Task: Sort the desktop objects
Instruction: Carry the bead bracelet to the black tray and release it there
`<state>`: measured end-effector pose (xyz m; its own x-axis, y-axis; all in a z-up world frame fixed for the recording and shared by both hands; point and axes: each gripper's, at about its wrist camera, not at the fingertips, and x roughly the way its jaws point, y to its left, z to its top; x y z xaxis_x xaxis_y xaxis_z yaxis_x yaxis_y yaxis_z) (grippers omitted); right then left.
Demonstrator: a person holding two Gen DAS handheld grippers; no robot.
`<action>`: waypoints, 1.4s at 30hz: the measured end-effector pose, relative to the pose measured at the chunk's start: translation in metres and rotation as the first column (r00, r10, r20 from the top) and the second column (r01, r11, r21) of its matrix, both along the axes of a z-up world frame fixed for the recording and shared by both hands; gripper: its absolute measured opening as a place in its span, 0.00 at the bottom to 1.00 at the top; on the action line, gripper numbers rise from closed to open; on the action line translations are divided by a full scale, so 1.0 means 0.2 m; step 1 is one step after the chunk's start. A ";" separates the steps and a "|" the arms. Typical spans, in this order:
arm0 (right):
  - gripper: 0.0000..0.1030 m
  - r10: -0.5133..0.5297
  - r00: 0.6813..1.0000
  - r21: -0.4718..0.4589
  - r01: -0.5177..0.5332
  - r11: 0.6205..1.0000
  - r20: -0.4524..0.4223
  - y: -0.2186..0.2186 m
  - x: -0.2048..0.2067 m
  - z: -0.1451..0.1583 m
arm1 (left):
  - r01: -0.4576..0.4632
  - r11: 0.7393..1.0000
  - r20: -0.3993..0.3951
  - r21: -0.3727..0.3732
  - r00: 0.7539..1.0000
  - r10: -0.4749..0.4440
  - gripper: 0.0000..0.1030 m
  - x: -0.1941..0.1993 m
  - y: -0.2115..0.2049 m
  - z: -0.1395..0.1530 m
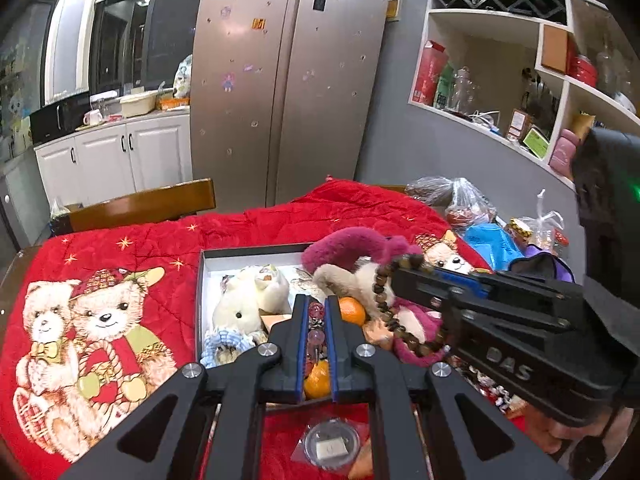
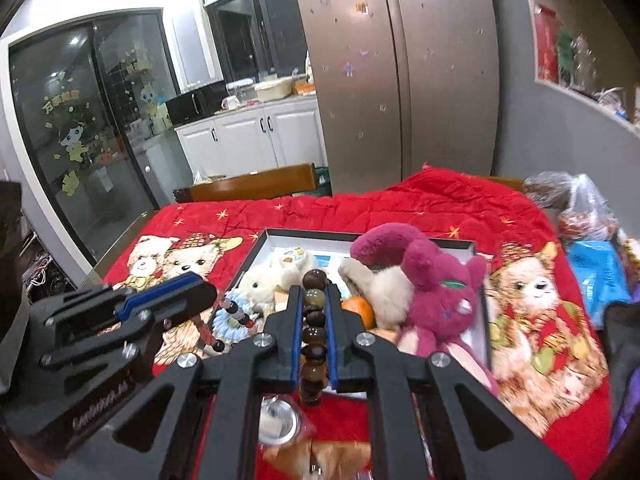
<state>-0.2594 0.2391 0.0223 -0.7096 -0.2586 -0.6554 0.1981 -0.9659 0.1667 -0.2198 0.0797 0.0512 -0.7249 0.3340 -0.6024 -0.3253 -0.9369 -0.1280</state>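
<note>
An open box on the red bear blanket holds a white plush, a magenta bear plush, tangerines and other small items. My left gripper is shut on a pink and clear bead bracelet, held above the box; that bracelet hangs from it in the right wrist view. My right gripper is shut on a brown wooden bead bracelet, which dangles over the box in the left wrist view.
A round clear case lies on the blanket near the box's front edge. Plastic bags and a blue packet crowd the table's right end. A wooden chair back stands behind the table, with a fridge beyond.
</note>
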 end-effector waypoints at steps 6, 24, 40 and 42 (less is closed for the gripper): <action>0.10 0.014 0.999 0.005 -0.014 1.000 0.037 -0.04 -0.17 -0.15 | -0.007 0.999 0.015 -0.033 1.000 0.007 0.08 -0.07 0.00 -0.07; 0.11 -0.001 0.996 0.001 0.001 1.000 0.088 -0.05 -0.23 -0.25 | -0.030 0.999 0.072 -0.041 0.997 0.033 0.10 -0.14 0.01 -0.16; 1.00 -0.178 0.983 0.212 0.183 0.960 -0.039 0.00 -0.19 -0.13 | -0.147 0.980 -0.002 -0.135 0.989 0.148 0.80 -0.15 -0.10 -0.13; 1.00 -0.185 0.982 0.215 0.187 0.958 -0.032 0.00 -0.19 -0.14 | -0.147 0.980 -0.010 -0.136 0.989 0.147 0.80 -0.14 -0.10 -0.12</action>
<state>-0.2976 0.2391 -0.0055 -0.7398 0.0255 -0.6723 0.0124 -0.9986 -0.0515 -0.2479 0.0593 0.0268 -0.7600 0.1389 -0.6349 -0.1830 -0.9831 0.0040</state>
